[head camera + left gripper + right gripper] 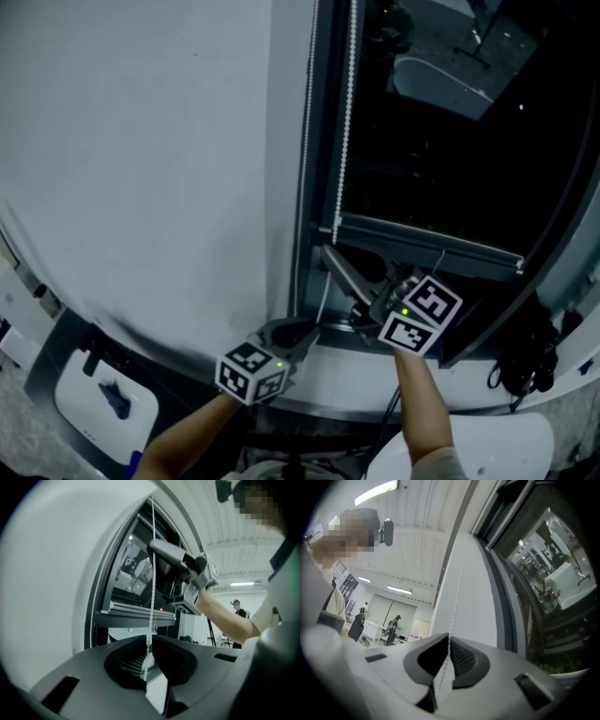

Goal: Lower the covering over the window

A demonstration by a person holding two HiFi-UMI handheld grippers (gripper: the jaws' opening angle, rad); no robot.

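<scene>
A white bead chain (pixel 345 112) hangs down the window's left side, next to a second strand (pixel 308 103). The blind's grey bottom rail (pixel 427 246) lies across the dark pane, low in the window. My right gripper (pixel 330 251) reaches up-left to the chain below that rail's left end. Its jaws are shut on the thin chain (pixel 457 590) at their tips (pixel 449 638). My left gripper (pixel 312 330) is lower, by the sill. It is shut on the bead chain (pixel 152 573), pinched at its tips (pixel 149 641). The rail (pixel 136 617) also shows in the left gripper view.
A white wall (pixel 141 150) fills the left. The dark window pane (pixel 450 141) shows reflections. The grey window frame (pixel 300 187) runs up beside the chains. Black cables (pixel 520 366) hang at lower right. People stand far off in the room (pixel 393 625).
</scene>
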